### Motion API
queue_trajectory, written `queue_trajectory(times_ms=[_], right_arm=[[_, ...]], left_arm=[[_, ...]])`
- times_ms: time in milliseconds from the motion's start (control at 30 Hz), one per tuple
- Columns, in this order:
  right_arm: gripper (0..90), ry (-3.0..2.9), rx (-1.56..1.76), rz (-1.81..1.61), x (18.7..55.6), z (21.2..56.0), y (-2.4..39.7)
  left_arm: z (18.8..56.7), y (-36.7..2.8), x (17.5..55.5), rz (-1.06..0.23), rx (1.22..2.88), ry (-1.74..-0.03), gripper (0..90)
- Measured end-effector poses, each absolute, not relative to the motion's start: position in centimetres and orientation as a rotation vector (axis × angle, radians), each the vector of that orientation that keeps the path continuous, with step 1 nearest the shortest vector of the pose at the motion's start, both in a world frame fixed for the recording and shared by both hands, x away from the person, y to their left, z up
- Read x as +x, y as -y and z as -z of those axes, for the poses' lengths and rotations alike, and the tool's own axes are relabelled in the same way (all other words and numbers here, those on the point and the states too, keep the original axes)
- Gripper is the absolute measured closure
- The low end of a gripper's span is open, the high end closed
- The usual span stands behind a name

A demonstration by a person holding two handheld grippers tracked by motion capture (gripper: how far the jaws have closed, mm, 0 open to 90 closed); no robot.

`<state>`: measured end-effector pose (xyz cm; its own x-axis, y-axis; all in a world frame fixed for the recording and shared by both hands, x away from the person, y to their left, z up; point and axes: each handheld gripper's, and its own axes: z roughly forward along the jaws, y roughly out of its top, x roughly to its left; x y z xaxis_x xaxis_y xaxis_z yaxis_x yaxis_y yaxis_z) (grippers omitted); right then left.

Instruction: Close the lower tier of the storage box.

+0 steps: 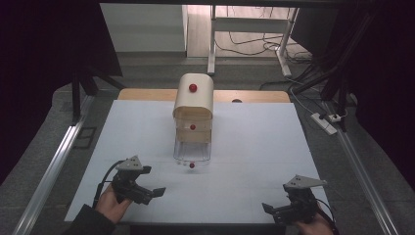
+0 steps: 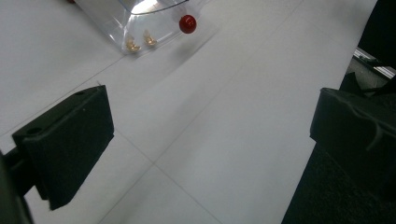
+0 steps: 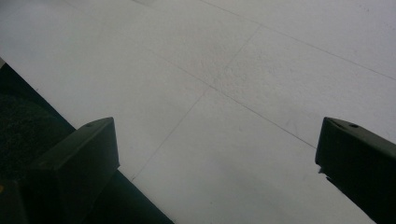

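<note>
The desk, covered in a white sheet, carries a small drawer cabinet standing at its middle toward the far edge, with a rounded beige top and red knobs. Its lowest drawer, a clear plastic drawer, is pulled out toward the person, its long axis running from the cabinet straight to the near edge. The red knob on the drawer front lies ahead and to the right of the left hand-held gripper, which is the nearer one; its jaws stand spread with nothing between them. The right hand-held gripper rests well apart at the near right, jaws likewise spread and empty. Bare sheet lies between the left gripper and the knob; nothing blocks a reach.
</note>
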<state>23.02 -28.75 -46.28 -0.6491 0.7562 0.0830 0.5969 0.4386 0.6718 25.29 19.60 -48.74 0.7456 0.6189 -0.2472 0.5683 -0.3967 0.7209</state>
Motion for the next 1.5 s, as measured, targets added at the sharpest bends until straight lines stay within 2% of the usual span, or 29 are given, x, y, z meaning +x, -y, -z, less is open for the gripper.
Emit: queue_trajectory(times_ms=[1133, 1333, 1500], right_arm=[[0.0, -2.467, 1.168, -1.0, 23.0, 46.3, 28.7], [0.0, -2.47, 1.165, -0.998, 23.0, 46.3, 28.7], [0.0, -2.471, 1.163, -0.997, 23.0, 46.3, 28.6]], left_arm=[[49.6, -16.3, 28.6, -0.057, 2.22, -0.819, 0.5], [49.9, -15.6, 29.0, -0.097, 2.273, -0.819, 6.4], [49.8, -15.6, 29.5, -0.104, 2.283, -0.82, 20.3]])
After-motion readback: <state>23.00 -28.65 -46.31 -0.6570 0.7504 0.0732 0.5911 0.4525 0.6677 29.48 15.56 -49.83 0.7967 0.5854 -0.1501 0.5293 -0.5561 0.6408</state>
